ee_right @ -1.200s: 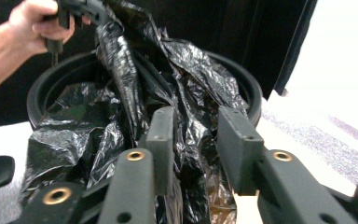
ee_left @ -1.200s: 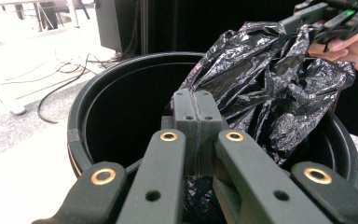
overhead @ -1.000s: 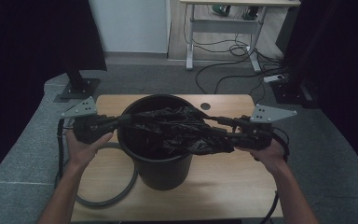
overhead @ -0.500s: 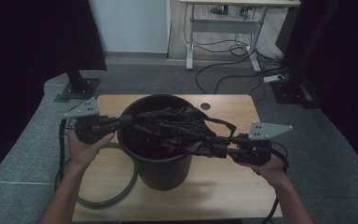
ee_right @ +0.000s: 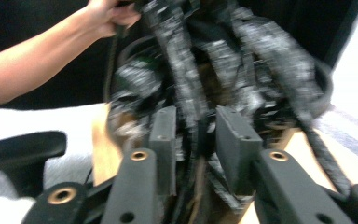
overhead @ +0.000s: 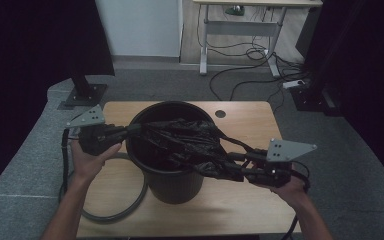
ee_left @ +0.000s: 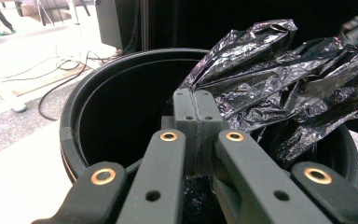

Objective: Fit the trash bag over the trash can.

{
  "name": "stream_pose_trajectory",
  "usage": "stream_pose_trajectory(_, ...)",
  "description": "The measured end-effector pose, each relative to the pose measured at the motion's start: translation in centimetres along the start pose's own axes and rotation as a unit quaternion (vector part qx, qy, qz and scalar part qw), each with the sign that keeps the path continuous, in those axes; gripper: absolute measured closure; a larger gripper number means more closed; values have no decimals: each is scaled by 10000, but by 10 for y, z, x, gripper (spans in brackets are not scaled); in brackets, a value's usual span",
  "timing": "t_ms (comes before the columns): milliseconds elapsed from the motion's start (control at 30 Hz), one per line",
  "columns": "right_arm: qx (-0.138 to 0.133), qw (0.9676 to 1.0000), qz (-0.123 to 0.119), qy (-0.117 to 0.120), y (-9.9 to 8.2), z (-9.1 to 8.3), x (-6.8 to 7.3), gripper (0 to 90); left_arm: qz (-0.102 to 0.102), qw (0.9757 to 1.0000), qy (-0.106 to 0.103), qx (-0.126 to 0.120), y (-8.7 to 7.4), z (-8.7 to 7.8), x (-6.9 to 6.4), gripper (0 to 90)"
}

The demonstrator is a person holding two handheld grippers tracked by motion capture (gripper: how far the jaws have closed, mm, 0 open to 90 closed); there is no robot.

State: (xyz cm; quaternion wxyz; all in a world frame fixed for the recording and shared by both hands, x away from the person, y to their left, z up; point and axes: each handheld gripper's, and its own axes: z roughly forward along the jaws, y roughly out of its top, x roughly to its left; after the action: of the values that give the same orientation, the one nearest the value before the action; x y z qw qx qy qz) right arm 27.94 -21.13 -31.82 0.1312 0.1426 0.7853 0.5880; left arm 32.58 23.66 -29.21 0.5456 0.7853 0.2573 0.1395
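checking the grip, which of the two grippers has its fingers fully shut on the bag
The left gripper: its fingers press together on the black bag at the bin rim. The right gripper has a gap between its fingers.

Bench [overhead: 240, 200]: light wooden top with a small round hole [overhead: 220, 114] near its far edge.
Hose [overhead: 130, 202]: grey, lying in a loop on the left part of the bench.
Floor [overhead: 350, 165]: grey carpet around the bench.
Desk [overhead: 240, 22]: white legs, standing far behind.
Cables [overhead: 240, 65]: black, lying loose on the floor under the desk.
Stand [overhead: 82, 92]: dark foot plate on the floor at the far left.
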Motion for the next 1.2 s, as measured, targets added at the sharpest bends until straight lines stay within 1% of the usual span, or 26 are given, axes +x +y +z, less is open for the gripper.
stream_pose_trajectory(67,-68,9999,79,-90,3,-3,-7,641,-4,10000,-12,0,0,1,0,900)
stream_pose_trajectory(133,-72,9998,127,-167,6,-3,-13,619,-1,10000,-23,12,0,2,0,900)
stream_pose_trajectory(167,-73,9996,167,-212,9,-2,-17,587,1,10000,-27,18,0,2,0,900)
stream_pose_trajectory(233,-93,9995,201,-236,10,-1,-19,583,7,10000,-29,24,0,3,0,900)
stream_pose_trajectory(267,-132,9994,237,-207,12,0,-21,583,8,10000,-34,30,0,4,0,900)
stream_pose_trajectory(300,-174,9991,273,-258,15,0,-24,573,11,10000,-33,36,0,4,0,900)
stream_pose_trajectory(433,-195,9988,301,-335,20,1,-28,563,12,10000,-39,48,0,5,0,900)
stream_pose_trajectory(600,-71,9984,324,-451,24,5,-32,541,14,10000,-40,52,0,5,-1,900)
stream_pose_trajectory(667,-187,9981,414,-405,25,4,-35,538,17,10000,-36,55,0,5,-1,900)
stream_pose_trajectory(700,-224,9979,439,-428,26,3,-37,538,16,10000,-37,55,0,5,-1,900)
stream_pose_trajectory(767,-171,9975,437,-528,27,2,-40,538,13,10000,-31,54,0,5,0,900)
stream_pose_trajectory(867,-84,9973,444,-580,27,3,-43,532,17,10000,-31,62,0,5,0,900)
stream_pose_trajectory(900,-66,9973,454,-574,27,4,-43,533,11,10000,-35,58,0,5,0,900)
stream_pose_trajectory(967,-5,9979,475,-447,25,8,-42,522,15,10000,-30,57,0,6,-1,900)
stream_pose_trajectory(1000,-5,9979,475,-447,25,8,-42,522,13,10000,-24,63,0,6,-1,900)
stream_pose_trajectory(1067,90,9985,437,-305,20,13,-34,494,1,10000,-22,68,0,6,-1,900)
stream_pose_trajectory(1100,90,9985,437,-305,20,13,-34,494,-4,10000,-16,67,0,6,-1,900)
stream_pose_trajectory(1167,132,9985,499,-196,16,16,-30,474,-13,10000,-9,65,0,7,-1,900)
stream_pose_trajectory(1200,179,9984,496,-181,14,18,-28,464,-17,10000,-9,64,0,7,-1,900)
